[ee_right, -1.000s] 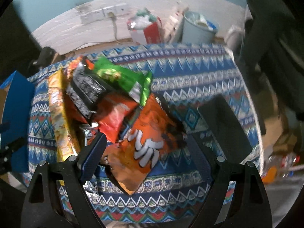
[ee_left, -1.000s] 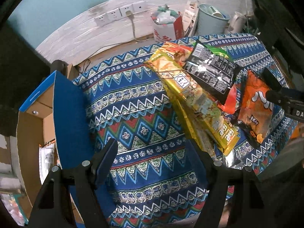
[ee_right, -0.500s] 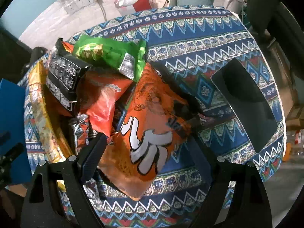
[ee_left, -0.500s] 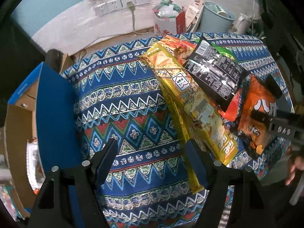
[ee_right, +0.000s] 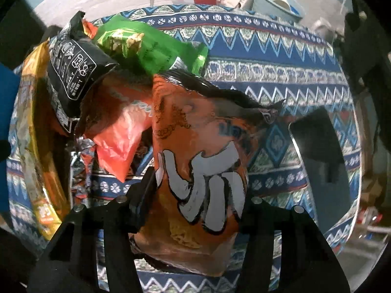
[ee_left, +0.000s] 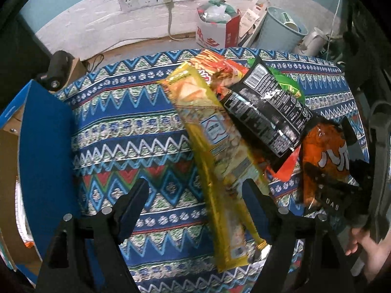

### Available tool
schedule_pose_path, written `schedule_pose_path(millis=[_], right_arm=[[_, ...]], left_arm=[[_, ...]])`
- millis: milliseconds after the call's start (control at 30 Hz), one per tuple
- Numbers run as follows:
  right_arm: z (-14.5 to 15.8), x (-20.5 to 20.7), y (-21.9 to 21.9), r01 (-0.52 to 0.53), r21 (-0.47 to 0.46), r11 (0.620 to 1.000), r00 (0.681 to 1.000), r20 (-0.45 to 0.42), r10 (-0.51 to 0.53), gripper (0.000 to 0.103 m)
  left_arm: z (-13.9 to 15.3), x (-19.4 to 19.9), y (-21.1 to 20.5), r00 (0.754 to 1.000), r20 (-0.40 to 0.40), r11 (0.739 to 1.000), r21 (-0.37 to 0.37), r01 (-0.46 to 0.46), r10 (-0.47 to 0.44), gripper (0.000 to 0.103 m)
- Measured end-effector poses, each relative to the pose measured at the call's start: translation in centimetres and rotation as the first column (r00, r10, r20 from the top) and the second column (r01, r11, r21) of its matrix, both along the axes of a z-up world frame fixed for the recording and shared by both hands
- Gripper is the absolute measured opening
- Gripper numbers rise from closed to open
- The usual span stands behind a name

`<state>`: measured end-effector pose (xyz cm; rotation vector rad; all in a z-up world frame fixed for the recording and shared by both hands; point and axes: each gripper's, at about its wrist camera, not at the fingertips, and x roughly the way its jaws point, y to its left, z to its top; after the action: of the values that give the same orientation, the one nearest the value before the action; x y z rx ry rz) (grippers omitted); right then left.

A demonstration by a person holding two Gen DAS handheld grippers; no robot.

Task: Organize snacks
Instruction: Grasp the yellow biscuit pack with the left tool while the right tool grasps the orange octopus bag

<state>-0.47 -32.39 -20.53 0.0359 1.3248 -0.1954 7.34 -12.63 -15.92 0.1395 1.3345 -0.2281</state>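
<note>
Orange crinkly snack bag lies lengthwise between my right gripper fingers, spread wide; my left gripper gapes empty.

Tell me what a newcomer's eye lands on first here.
The puffy orange snack bag with big white lettering fills the right wrist view, lying between the open fingers of the right gripper. Left of it is a jumble of packets on the blue zigzag-patterned tablecloth: a long yellow wrapper under a glossy black pouch, with the left gripper open over them.
</note>
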Motion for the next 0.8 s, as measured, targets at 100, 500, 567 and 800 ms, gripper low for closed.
schedule_pose_path(millis=[100,500,567,800], right_arm=[[0.7,0.0,-0.2,-0.012,-0.024,1.000,1.000,0.015,0.012,0.047],[2.2,1.4,-4.1,0.016,-0.017,1.000,0.998,0.060,-0.015,0.046],[2.4,1.2,-4.8,0.016,-0.011,1.000,0.998,0.066,-0.016,0.046],[2.4,1.6,-5.9,0.010,0.003,1.000,0.997,0.072,-0.010,0.046]], left_arm=[[-0.6,0.6,-0.7,1.000,-0.010,1.000,-0.014,-0.009,0.009,0.080],[-2.4,2.3,-2.6,0.998,-0.042,0.999,-0.019,-0.049,0.048,0.081],[-2.9,2.5,-2.7,0.997,-0.060,0.998,-0.020,-0.052,0.050,0.081],[-3.4,2.5,-2.2,0.997,-0.057,0.994,-0.098,-0.052,0.046,0.051]])
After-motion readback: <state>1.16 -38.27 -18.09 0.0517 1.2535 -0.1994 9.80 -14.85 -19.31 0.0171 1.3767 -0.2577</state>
